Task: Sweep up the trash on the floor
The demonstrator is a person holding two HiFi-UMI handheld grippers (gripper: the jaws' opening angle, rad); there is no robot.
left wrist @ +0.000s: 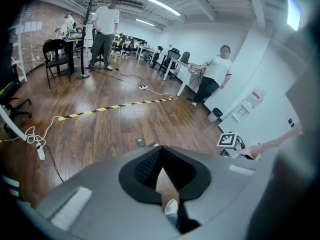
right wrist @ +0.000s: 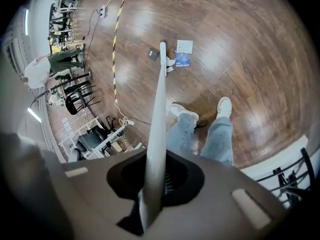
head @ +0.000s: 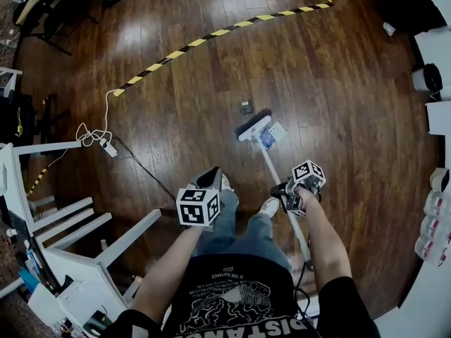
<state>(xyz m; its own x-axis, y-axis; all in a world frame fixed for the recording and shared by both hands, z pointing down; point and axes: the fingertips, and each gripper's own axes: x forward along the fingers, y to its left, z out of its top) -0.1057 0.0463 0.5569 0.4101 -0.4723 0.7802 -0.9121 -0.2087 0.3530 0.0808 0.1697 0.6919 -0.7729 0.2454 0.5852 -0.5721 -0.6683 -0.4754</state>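
The right gripper (head: 285,192) (right wrist: 155,179) is clamping the broom handle (head: 271,167) (right wrist: 159,109); its jaws are closing on the shaft from both sides. The left gripper (head: 213,177) (left wrist: 161,149) is hanging beside the person's left leg with its jaw tips pressing together and nothing between them.

The handle is slanting forward and down to the broom head (head: 252,127), which is resting on the wooden floor (head: 338,83). The trash is lying at the head: a blue and white paper (head: 271,136) (right wrist: 183,62) is touching its right side, and a small dark scrap (head: 246,108) (right wrist: 153,54) is sitting just beyond it.

Clearance:
- Ahead: bare boards are running from the scrap up to the yellow-black tape stripe (head: 218,32), which is crossing the floor diagonally.
- Right: open floor is extending to the white furniture (head: 433,55) along the frame edge.
- Left: a power strip (head: 107,145) with a coiled white cable is lying near the white rack (head: 70,217), which is bounding that side.

In the left gripper view, two people (left wrist: 214,76) are standing well beyond the tape.
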